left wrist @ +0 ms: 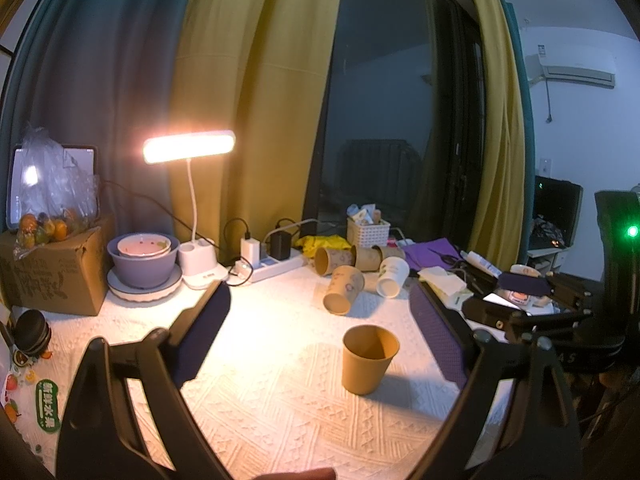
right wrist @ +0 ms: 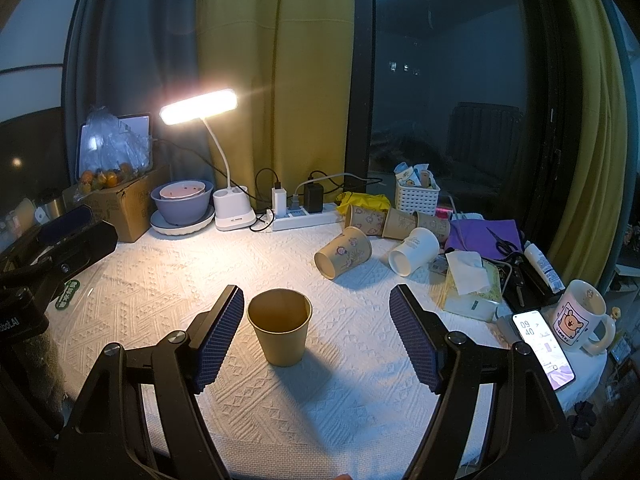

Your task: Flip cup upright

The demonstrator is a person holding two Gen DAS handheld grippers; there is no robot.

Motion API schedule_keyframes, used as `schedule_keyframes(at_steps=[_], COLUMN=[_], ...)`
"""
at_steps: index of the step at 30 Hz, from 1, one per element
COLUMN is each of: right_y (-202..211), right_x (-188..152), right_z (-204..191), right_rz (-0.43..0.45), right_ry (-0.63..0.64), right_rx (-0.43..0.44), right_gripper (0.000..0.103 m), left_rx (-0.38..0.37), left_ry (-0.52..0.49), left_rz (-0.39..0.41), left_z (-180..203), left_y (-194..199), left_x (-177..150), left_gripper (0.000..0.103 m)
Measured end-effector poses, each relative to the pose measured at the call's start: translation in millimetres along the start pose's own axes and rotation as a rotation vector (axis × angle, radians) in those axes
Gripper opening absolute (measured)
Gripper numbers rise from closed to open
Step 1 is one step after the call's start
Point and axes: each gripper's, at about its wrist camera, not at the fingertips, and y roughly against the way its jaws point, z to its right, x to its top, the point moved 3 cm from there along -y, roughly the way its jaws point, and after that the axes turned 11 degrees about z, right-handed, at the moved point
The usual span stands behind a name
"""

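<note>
The plain cup point(right wrist: 280, 330) stands upright on the counter point(right wrist: 160, 280), seemingly free of both hand-held grippers. The right hand-held gripper point(right wrist: 316, 334) and left hand-held gripper point(left wrist: 320, 334) are spread wide, grasping nothing. Best to draw them back straight, without brushing the cup.

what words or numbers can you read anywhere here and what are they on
"09 40" on the phone screen.
"LOVE U" on the cartoon mug, small but legible.
"新鲜水果" on the green sticker of the fruit bag.
"boLAI", cut off, on the left gripper body.
Prints on the cardboard box, paper cups and tube: too blurred to read.
</note>
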Motion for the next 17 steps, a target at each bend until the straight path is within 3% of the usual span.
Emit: schedule_keyframes(at_steps=[17], right_y=[-0.9], right_x=[0.4], right_z=[0.0], right_rz=[-0.001], right_ry=[0.001], right_rx=[-0.001], right_gripper=[0.078], left_rx=[-0.022], left_ry=[0.002], left_rz=[0.004], left_z=[6.8], left_y=[2.8], left_x=[-3.2], left_gripper=[0.092])
